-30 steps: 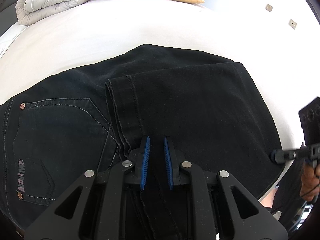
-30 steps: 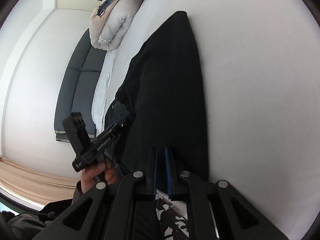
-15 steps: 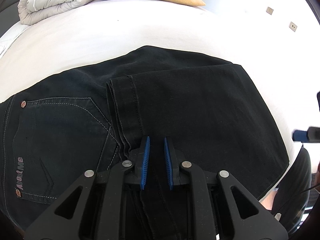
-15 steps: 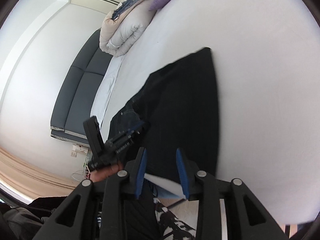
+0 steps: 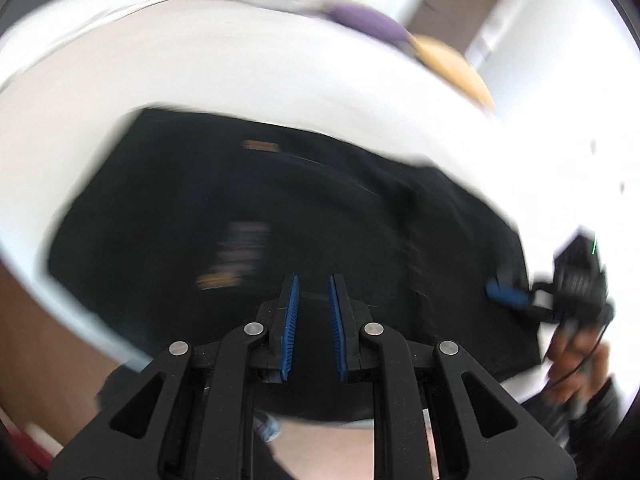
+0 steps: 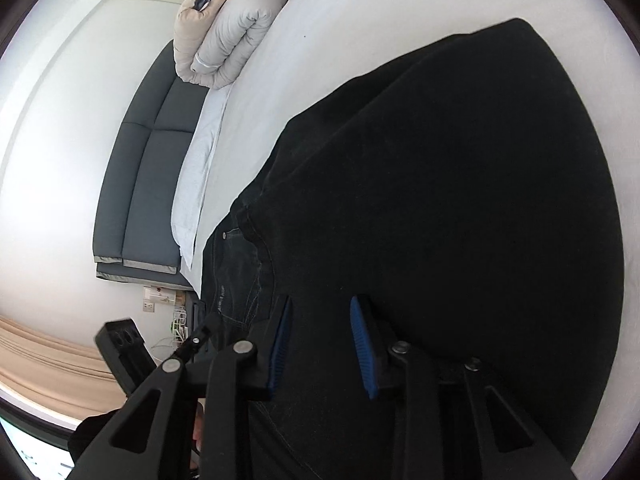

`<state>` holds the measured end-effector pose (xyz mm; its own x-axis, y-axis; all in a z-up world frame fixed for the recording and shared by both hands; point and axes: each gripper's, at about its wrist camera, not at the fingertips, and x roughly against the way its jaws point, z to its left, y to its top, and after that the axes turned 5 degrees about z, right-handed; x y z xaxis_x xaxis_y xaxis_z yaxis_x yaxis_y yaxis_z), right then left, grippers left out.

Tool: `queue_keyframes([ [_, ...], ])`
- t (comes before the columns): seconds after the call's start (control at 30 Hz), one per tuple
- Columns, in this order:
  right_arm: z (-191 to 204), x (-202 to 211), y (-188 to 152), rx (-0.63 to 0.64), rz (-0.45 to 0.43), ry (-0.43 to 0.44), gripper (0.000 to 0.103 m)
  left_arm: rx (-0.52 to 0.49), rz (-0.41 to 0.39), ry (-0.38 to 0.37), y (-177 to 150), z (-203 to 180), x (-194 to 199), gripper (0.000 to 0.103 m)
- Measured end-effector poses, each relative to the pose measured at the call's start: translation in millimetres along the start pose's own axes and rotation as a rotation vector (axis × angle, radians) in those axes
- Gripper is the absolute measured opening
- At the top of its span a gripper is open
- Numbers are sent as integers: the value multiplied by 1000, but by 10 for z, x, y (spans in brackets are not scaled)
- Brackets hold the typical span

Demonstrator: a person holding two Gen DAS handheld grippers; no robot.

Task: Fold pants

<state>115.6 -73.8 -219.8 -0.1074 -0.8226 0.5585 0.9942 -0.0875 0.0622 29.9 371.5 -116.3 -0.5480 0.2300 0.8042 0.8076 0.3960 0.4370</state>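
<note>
Your left gripper (image 5: 312, 300): blue pads close together, nothing visibly pinched, view blurred | your right gripper (image 6: 320, 332): jaws closing, apart, over dark cloth, no pinch seen | folded black denim pants (image 6: 460, 208): flat on the white bed sheet (image 6: 352, 20), near its edge | rolled beige duvet (image 6: 224, 32): far end.
</note>
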Motion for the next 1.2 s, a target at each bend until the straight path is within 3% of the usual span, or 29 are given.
queue_keyframes([
  [0.07, -36, 28, -6, -17, -10, -7, 22, 141, -33, -20, -23, 393, 155, 15],
  [0.17, -42, 137, -36, -37, -62, -33, 22, 323, -107, -97, -128, 931, 336, 15],
  [0.2, -44, 176, -46, -46, -77, -38, 23, 390, -133, -151, -178, 1101, 364, 15],
  [0.27, -10, 251, -75, -64, -110, -34, 36, 494, -159, -250, -266, 1316, 344, 17],
  [0.3, 31, 268, -87, -62, -122, -26, 42, 533, -167, -277, -307, 1374, 317, 24],
  [0.33, 85, 279, -99, -52, -128, -13, 52, 554, -174, -302, -335, 1411, 290, 37],
  [0.37, 148, 266, -102, -35, -125, 5, 55, 567, -184, -338, -355, 1430, 264, 49],
  [0.4, 215, 237, -104, -18, -115, 30, 55, 576, -192, -362, -368, 1437, 252, 76],
  [0.43, 279, 198, -104, -7, -104, 46, 55, 598, -201, -370, -394, 1448, 240, 85],
  [0.57, 451, 70, -94, 24, -78, 77, 55, 678, -246, -440, -499, 1550, 249, 85],
  [0.73, 474, -87, -86, 6, -49, 108, 55, 713, -234, -550, -525, 1661, 141, 85],
  [0.93, 428, -144, -112, -19, -38, 106, 55, 714, -189, -555, -444, 1564, -28, 85],
  [1.2, 405, -166, -105, -12, -31, 111, 55, 773, -188, -625, -464, 1683, -206, 83],
])
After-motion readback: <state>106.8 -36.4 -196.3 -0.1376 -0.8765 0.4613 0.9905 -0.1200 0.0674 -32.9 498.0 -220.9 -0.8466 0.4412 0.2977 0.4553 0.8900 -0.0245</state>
